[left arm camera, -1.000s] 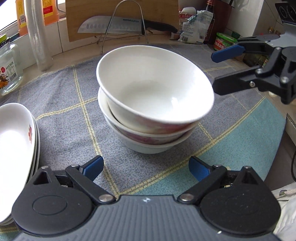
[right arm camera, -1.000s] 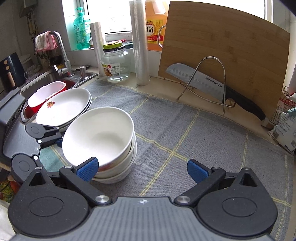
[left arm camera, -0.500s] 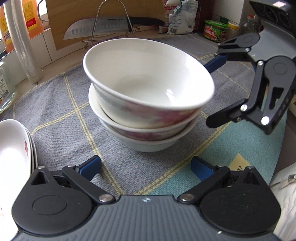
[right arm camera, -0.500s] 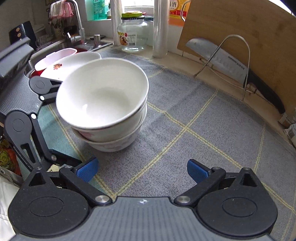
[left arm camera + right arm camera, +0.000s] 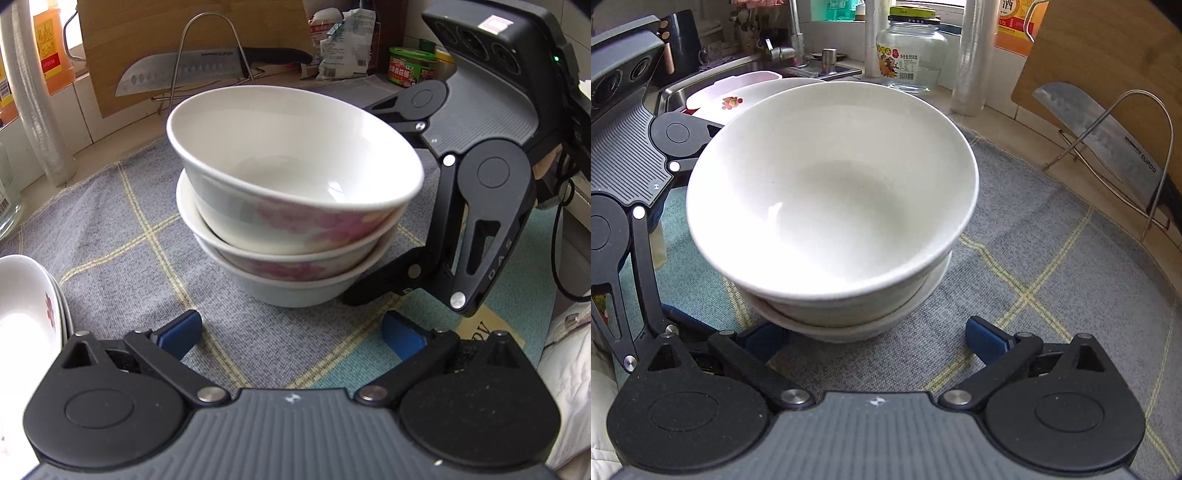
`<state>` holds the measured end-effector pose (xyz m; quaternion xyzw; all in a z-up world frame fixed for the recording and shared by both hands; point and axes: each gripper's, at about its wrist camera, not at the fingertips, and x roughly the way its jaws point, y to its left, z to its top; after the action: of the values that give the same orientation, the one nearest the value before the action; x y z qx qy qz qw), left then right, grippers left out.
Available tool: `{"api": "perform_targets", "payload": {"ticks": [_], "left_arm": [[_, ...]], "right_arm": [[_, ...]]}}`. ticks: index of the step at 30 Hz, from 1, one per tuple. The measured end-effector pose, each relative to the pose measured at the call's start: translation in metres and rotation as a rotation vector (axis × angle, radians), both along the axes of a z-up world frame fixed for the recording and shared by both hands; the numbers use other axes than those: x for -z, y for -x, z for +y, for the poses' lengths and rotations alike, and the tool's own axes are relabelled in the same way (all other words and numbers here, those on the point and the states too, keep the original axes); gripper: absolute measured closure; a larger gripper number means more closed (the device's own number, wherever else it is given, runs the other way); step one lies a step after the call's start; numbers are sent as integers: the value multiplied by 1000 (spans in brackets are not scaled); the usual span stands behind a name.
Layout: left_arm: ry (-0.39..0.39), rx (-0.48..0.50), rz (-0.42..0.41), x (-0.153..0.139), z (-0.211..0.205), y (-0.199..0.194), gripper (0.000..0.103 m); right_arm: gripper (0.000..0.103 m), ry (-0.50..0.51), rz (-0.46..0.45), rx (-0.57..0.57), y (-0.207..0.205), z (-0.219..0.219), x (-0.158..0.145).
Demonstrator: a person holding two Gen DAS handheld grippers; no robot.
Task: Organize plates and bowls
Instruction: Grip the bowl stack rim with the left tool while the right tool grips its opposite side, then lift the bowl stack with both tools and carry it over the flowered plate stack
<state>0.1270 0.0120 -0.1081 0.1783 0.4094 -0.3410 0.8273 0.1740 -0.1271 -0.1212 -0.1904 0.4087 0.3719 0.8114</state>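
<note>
While both claws gape empty, the bowl stack [image 5: 291,206] sits straight ahead of the left claw [image 5: 291,334], the right claw [image 5: 875,338] flanking it closer.

Glossy ceramic bowls [image 5: 295,192] sit on a rough woven cloth mat [image 5: 122,236].

A: Bowl stack [image 5: 291,221]?
B: Three white bowls nested upright on the grey checked cloth [image 5: 122,236]; pink floral print on the outer walls; top bowl [image 5: 831,184] sits slightly tilted, empty.
A: Plates [image 5: 26,314]?
B: White, stacked, red motif, at the cloth's edge, apart from the bowls.
</note>
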Motion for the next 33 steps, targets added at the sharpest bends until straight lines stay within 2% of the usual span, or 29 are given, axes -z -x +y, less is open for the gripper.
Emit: {"api": "perform_targets", "payload": {"ticks": [10,15,21,23,26,28,33], "left_arm": [[-30,41,24,-1,0,-10,0],[-44,60,-1,-2,1,-12,1],[-91,129,-43,-11,1,-17,4],[-94,156,-29,-13,2,-21,9],[-97,195,-6,-13,4,-28,18],[-100,225,11,-10,4,-33,19],[-105,313,12,-9,2,-35,23]], "right_arm": [[0,-12,-12,-15,2,-1,0],[0,12,-2,-12,0,2,-2],[0,47,-27,-59,2,8,-8],[1,22,-27,-86,3,8,-15],[7,19,-11,-130,-1,11,-22],[14,18,-5,-151,-1,11,-23],[16,12,7,-143,0,9,-23]]}}
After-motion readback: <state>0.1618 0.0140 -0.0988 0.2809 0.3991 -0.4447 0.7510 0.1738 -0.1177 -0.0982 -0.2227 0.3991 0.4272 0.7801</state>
